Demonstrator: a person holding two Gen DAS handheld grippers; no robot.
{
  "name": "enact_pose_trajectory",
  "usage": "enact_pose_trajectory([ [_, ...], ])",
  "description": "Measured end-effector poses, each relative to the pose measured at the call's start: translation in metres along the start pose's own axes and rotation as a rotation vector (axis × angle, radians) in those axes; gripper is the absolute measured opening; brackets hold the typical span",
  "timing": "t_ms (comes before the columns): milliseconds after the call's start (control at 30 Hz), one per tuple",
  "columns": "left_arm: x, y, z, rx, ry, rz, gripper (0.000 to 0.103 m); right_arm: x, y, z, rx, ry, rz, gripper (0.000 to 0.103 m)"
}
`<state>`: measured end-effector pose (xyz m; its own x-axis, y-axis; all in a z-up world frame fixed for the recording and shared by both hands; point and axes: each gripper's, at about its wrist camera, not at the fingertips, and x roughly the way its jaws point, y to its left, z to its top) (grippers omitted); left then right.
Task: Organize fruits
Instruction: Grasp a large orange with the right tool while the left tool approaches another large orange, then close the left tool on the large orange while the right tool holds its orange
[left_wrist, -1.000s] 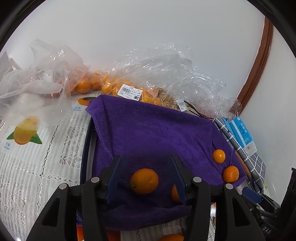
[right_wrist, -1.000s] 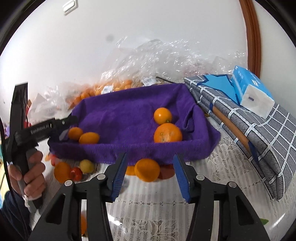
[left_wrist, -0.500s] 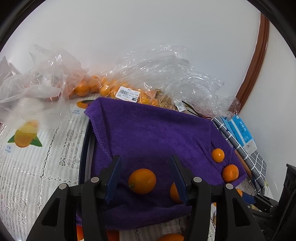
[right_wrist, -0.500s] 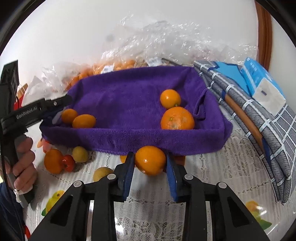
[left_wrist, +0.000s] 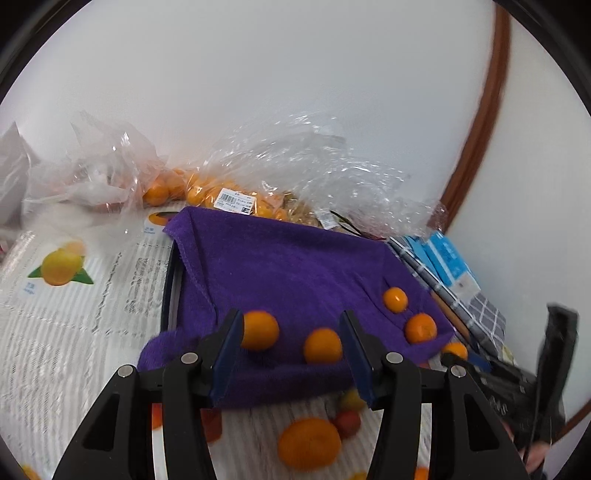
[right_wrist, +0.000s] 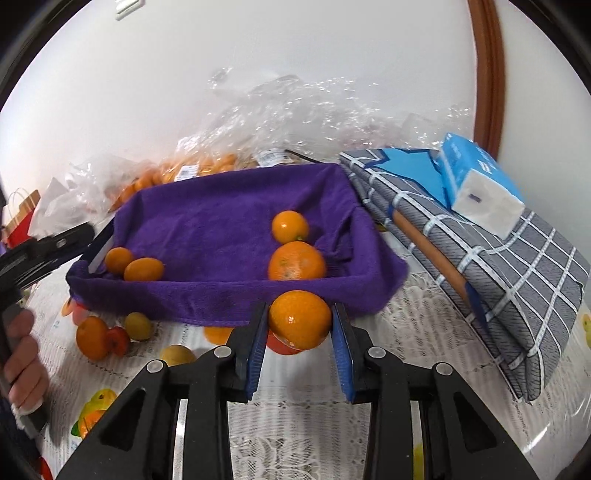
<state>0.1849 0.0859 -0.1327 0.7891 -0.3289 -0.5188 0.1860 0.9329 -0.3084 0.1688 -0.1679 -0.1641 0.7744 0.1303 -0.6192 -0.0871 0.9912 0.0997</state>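
A tray lined with a purple towel (right_wrist: 221, 221) holds several oranges, among them a large one (right_wrist: 296, 260) and a small one (right_wrist: 290, 226) on its right and two at its left end (right_wrist: 143, 268). My right gripper (right_wrist: 300, 326) is shut on an orange (right_wrist: 300, 319), held just above the table in front of the tray's near edge. My left gripper (left_wrist: 290, 347) is open and empty at the tray's left end, with two oranges (left_wrist: 258, 329) (left_wrist: 323, 345) showing between its fingers on the towel (left_wrist: 295, 266).
Loose fruit lies on the lace tablecloth before the tray: an orange (right_wrist: 91, 336), a red fruit (right_wrist: 118, 339), yellow-green fruits (right_wrist: 137, 325). Clear plastic bags of oranges (right_wrist: 192, 166) sit behind the tray. A folded checked cloth (right_wrist: 498, 266) with a tissue pack (right_wrist: 476, 184) lies on the right.
My right gripper closed on the orange in front of the tray and lifted it slightly. My left gripper drew back and shifted; two oranges now show between its fingers.
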Motion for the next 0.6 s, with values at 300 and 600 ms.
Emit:
enact_pose_trajectory([
  [300, -0.015, -0.015, -0.040, 0.112, 0.113, -0.008, 0.052, -0.015, -0.017, -0.011, 0.088, -0.045, 0.017, 0.034],
  [600, 0.004, -0.026, -0.046, 0.162, 0.227, 0.029, 0.053, -0.022, -0.012, -0.015, 0.077, -0.050, 0.028, 0.034],
])
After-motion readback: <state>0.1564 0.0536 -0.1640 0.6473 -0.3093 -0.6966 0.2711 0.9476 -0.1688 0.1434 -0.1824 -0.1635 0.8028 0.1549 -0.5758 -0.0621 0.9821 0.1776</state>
